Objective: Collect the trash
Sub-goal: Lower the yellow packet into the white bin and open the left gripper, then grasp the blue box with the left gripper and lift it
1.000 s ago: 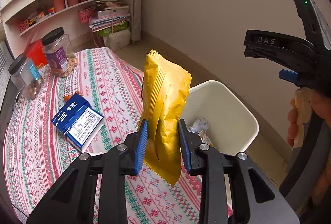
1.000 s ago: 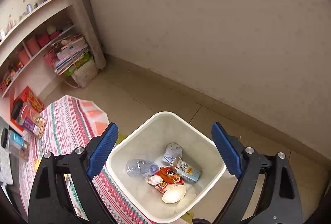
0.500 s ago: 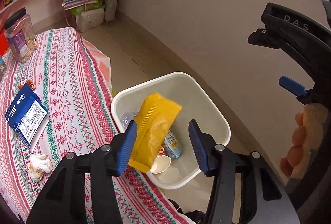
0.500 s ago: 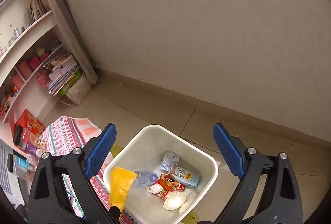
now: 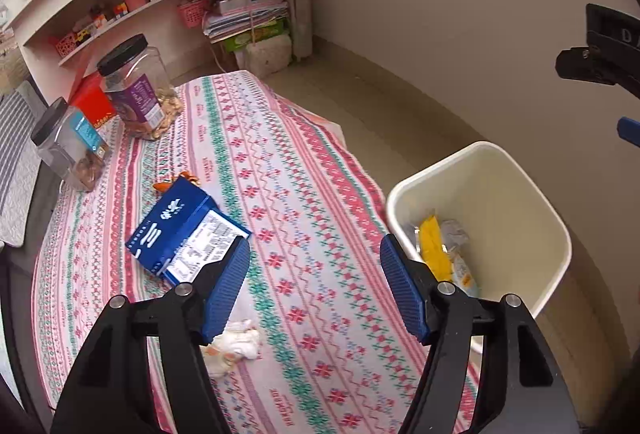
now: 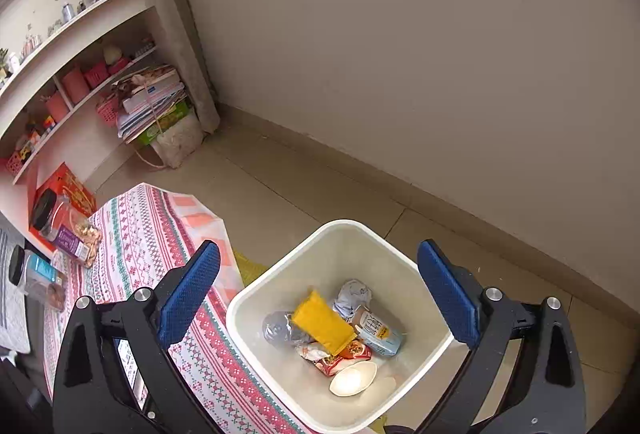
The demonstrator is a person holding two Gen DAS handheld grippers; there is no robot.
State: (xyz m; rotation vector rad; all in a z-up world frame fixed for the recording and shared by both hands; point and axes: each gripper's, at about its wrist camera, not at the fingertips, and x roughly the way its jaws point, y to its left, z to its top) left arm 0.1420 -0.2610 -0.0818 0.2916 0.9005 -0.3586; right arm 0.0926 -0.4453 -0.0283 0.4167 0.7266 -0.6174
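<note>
The yellow snack bag (image 6: pixel 322 322) lies inside the white trash bin (image 6: pixel 280 270), on top of a crushed bottle, a small carton and other wrappers. In the left wrist view the yellow snack bag (image 5: pixel 434 248) shows in the white trash bin (image 5: pixel 520 169) beside the table. My left gripper (image 5: pixel 316 286) hangs over the patterned tablecloth (image 5: pixel 280 169), jaws still opening, nothing between them. A blue carton (image 5: pixel 180 234) and a crumpled tissue (image 5: pixel 234 346) lie on the cloth near its left finger. My right gripper (image 6: pixel 320 298) hovers above the bin, its jaws opening wide, empty.
Two black-lidded jars (image 5: pixel 140 89) and a red box (image 5: pixel 90 101) stand at the table's far end. Shelves with pink baskets and a stack of books (image 5: pixel 248 13) line the back wall. Tiled floor (image 6: pixel 304 201) surrounds the bin.
My left gripper let go of the yellow bag, which dropped into the bin, and its jaws spread apart. The left view then swung back over the table. My right gripper widened slightly.
</note>
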